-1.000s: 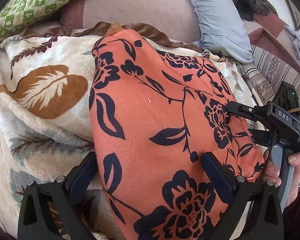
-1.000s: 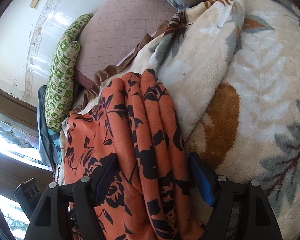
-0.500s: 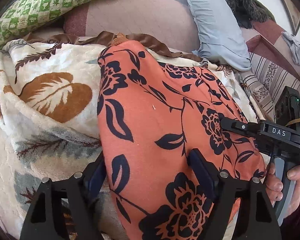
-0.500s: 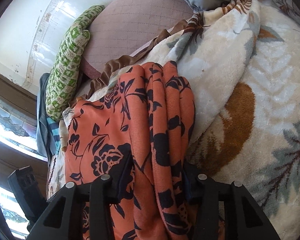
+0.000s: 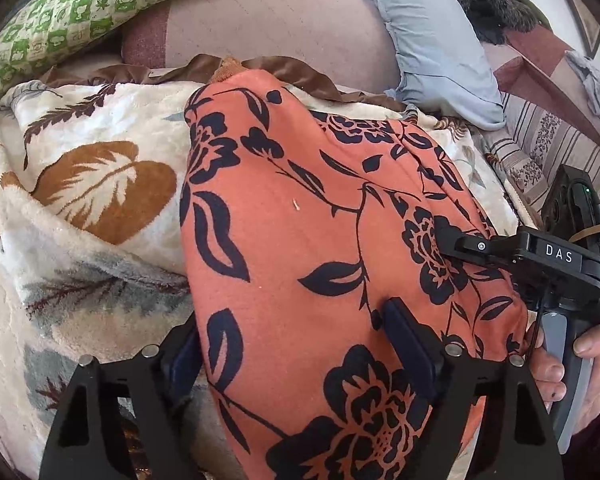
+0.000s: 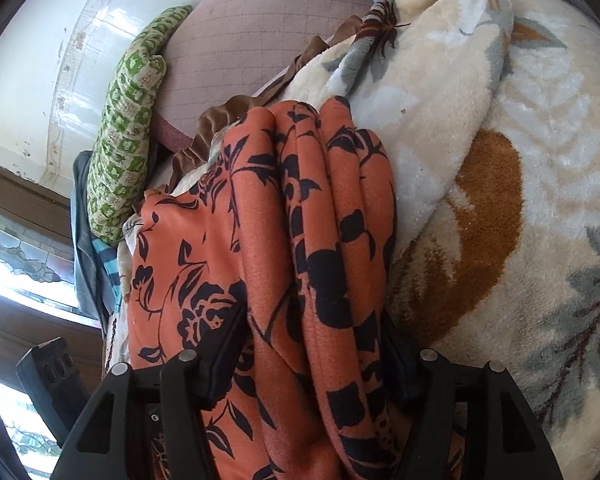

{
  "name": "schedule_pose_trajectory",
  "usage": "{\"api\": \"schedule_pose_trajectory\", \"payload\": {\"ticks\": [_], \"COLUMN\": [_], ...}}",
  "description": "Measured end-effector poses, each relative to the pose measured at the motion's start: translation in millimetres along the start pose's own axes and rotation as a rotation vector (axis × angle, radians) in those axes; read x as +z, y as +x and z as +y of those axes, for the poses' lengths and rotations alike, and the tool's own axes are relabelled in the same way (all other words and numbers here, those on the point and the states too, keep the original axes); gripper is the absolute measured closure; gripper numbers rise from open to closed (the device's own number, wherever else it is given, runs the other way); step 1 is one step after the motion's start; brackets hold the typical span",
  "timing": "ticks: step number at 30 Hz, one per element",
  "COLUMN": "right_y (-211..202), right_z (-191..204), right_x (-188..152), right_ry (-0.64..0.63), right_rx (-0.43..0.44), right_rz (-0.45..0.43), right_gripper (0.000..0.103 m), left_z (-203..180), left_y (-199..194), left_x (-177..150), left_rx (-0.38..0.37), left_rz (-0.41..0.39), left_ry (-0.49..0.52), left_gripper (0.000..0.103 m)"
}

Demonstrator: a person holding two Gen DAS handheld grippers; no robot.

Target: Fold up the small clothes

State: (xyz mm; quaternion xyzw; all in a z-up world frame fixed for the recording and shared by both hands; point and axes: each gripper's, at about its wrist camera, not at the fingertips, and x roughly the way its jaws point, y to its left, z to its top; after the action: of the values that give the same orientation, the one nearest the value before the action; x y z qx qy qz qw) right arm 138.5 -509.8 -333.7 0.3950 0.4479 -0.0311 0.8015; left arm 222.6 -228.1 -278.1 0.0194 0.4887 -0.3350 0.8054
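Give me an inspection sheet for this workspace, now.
Surface: leaf-print blanket.
Job's things: orange floral garment, folded, layers bunched along one edge.
Clutter: nothing seen.
Grippers: left claw has just been closing and pinches the garment; right claw has just been opening, the bunched folds inside it.
Cables: thin black cord on the right claw's handle.
Surroundings: green pillow, blue pillow, window.

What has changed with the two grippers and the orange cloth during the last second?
The left gripper closed in on the flat edge of the orange flowered cloth. The right gripper squeezed the bunched folds, then its jaws opened again a little; the folds remain between them. The cloth, the leaf-pattern blanket and the pillows kept their places.
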Motion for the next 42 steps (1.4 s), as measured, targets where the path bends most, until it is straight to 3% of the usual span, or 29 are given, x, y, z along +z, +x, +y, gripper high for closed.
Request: {"api": "schedule_pose_trajectory", "payload": {"ticks": [5,9,17,22,24,30,37,42], "right_y": [-9,-17,-46,-74,-85,-114,-86,-61], "right_z": [12,28,60,73,78,78,115,134], "right_x": [-2,-5,-24,-46,-53,-86,-120,-134], "right_ry": [-0.028,-0.066,-0.142,-0.169,-0.184,-0.164,-0.257,-0.244], "right_rx": [-0.02,-0.056,-0.148,-0.215,-0.224,-0.166,-0.102,0.051], "right_rz": [-0.017,-0.041,-0.091,-0.175,-0.205,-0.278,-0.224,-0.177], "right_gripper": [0.062,0.065,0.066,0.066,0.066,0.066,0.066,0.066], "left_z": [8,9,-4,-47,-52,-47,-17,35], "left_y": [-9,-16,-28,-41,-48,-72,-113,-140], "left_x": [2,2,-8,-30,-33,-41,-59,-69], "left_rx": [-0.011,-0.003,0.003,0.007,-0.009,-0.028,0.035,0.072], "left_rz": [-0.041,-0.049,-0.023,-0.08,-0.094,-0.13,-0.185,-0.204], "left_ry": [-0.012,-0.009,-0.021,0.154,0.173,0.178,0.167,0.102], "left_gripper": [0.042,0.05,0.049,0.044,0.044,0.053,0.053,0.053]}}
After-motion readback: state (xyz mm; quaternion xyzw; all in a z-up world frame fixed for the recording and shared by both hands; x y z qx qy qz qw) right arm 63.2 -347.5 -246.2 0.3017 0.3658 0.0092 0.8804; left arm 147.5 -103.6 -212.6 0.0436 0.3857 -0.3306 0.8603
